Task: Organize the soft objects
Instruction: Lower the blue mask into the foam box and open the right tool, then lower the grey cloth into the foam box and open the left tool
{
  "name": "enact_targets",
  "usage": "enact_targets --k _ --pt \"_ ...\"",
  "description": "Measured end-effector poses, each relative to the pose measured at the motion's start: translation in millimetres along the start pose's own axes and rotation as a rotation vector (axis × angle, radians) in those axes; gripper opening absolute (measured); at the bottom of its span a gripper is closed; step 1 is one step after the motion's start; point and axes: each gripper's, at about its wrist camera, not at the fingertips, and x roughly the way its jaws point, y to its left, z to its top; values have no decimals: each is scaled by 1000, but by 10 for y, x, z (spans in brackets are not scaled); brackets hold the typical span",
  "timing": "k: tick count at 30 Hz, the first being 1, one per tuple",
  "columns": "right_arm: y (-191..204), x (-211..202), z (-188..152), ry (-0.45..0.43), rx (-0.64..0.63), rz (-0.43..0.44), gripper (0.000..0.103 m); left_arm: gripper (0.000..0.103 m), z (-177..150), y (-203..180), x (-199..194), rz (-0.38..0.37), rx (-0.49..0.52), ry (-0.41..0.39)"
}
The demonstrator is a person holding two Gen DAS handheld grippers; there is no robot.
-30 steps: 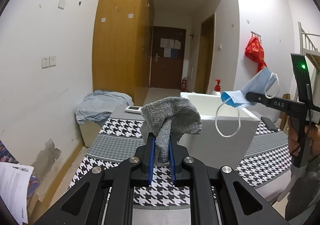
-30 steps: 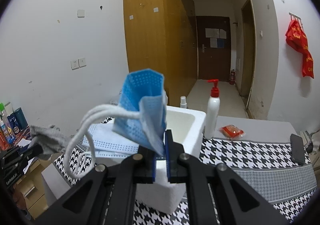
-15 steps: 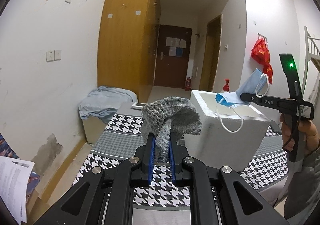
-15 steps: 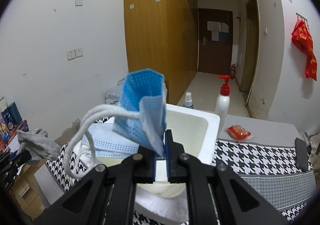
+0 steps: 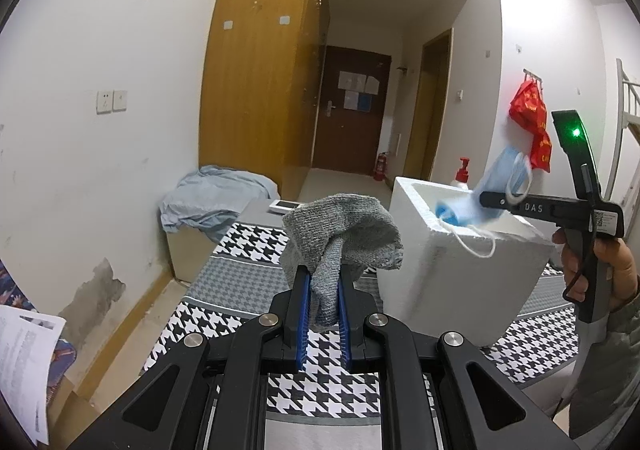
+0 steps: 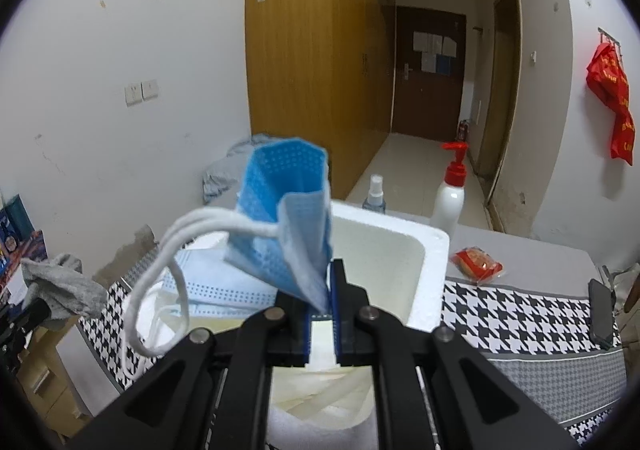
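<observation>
My left gripper (image 5: 323,282) is shut on a grey knitted cloth (image 5: 340,238) and holds it above the houndstooth table, left of the white foam box (image 5: 452,274). My right gripper (image 6: 323,290) has its jaws slightly parted above the open foam box (image 6: 384,246); a blue face mask (image 6: 288,210) still hangs at its fingertips, ear loops dangling. In the left wrist view the mask (image 5: 492,190) hangs from the right gripper (image 5: 486,200) over the box rim. The grey cloth (image 6: 60,286) shows at far left in the right wrist view.
A red-pump white bottle (image 6: 450,198) and a small spray bottle (image 6: 375,194) stand behind the box. A red snack packet (image 6: 478,264) and a black phone (image 6: 600,314) lie on the table at right. A crumpled blue sheet (image 5: 212,198) lies on a low stand at left.
My right gripper moved forward and down over the foam box, and its jaws have parted a little on the mask. My left gripper kept hold of the grey cloth and drifted slightly.
</observation>
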Motion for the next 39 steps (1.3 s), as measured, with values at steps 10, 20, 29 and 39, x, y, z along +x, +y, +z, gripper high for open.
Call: enact_targets --k 10,20,29,39 --pt "8 -77 2 -23 -2 -1 63 14 15 -5 14 -1 -4 3" --pt "7 -163 -15 -51 -8 18 64 13 12 -27 -39 11 -1 -16" --pt "-96 -283 -66 -85 18 20 78 14 37 -112 -78 14 16 -36" --pt "-139 -455 -143 -133 -3 16 97 14 159 -227 -107 17 41 -69"
